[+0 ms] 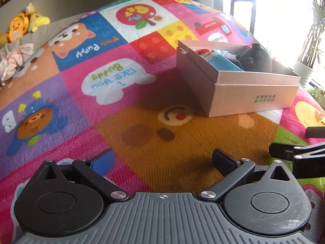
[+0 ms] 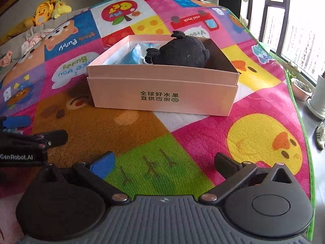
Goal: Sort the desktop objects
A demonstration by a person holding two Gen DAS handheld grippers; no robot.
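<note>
A pale pink cardboard box (image 2: 162, 99) stands open on the colourful play mat (image 2: 203, 142). Inside lie a black plush toy (image 2: 182, 50) and a blue packet (image 2: 134, 57). In the left wrist view the same box (image 1: 243, 93) sits to the right, with the black plush toy (image 1: 258, 58) and blue packet (image 1: 225, 62) in it. My right gripper (image 2: 164, 162) hovers open over the mat in front of the box, nothing between its fingers. My left gripper (image 1: 162, 160) is open and empty too, over the brown bear patch. Each gripper shows at the edge of the other's view.
Yellow plush toys (image 2: 48, 10) and crumpled cloth (image 1: 16, 59) lie on a grey surface beyond the mat's far left. Windows and potted plants (image 2: 302, 89) line the right side past the mat's green edge. A shoe (image 2: 321, 136) lies on the floor there.
</note>
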